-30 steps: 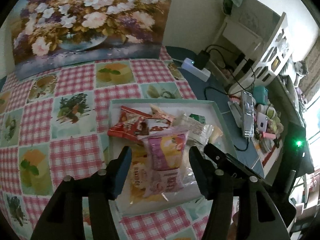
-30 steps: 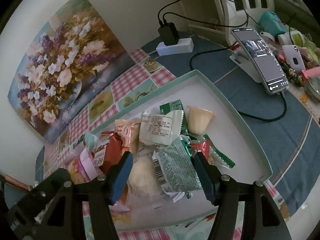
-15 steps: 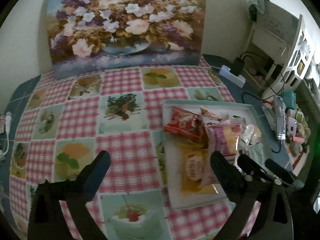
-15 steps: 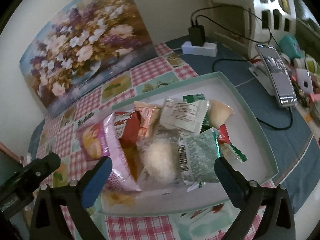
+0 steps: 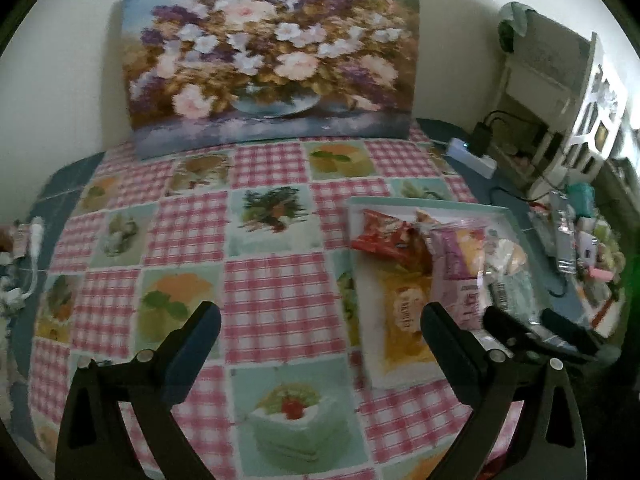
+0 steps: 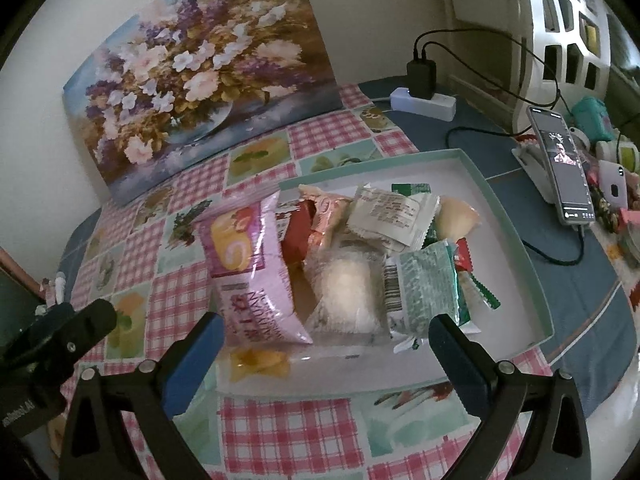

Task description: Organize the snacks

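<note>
Table point(image 5: 272, 288): covered with a pink-checked cloth carrying fruit and cake panels; a blue surface shows at its right edge.

Flower painting point(image 5: 272, 60): stands upright at the back of the table, against the wall.

Tray point(image 6: 516, 248): shallow, white inside with a pale green rim, on the right part of the table. It holds all the snacks in one loose pile, packets overlapping.

Snacks, by size:
- pink cake-roll packet point(image 6: 252, 264), at the left side of the pile, lying on an orange packet point(image 5: 404, 320) that sits flat on the tray floor.
- clear packet with a white round piece point(image 6: 348, 292), just beside the pink one, at the front of the pile.
- green-and-white packet with barcode point(image 6: 424, 288), to the right of the clear one, touching it.
- white printed packet point(image 6: 392, 212), behind these, on top of the pile.
- red packet point(image 5: 384, 236), at the far left of the tray.
- small jelly cup point(image 6: 456, 220), at the back right of the pile.

Phone point(image 6: 564, 172): propped on a stand right of the tray, screen lit, cable attached.

Left hand-held gripper point(image 5: 320, 344): wide, nothing between the fingers, over bare cloth just left of the tray.

Right hand-held gripper point(image 6: 324, 348): wide, holding nothing, at the near edge of the tray in front of the pile.
</note>
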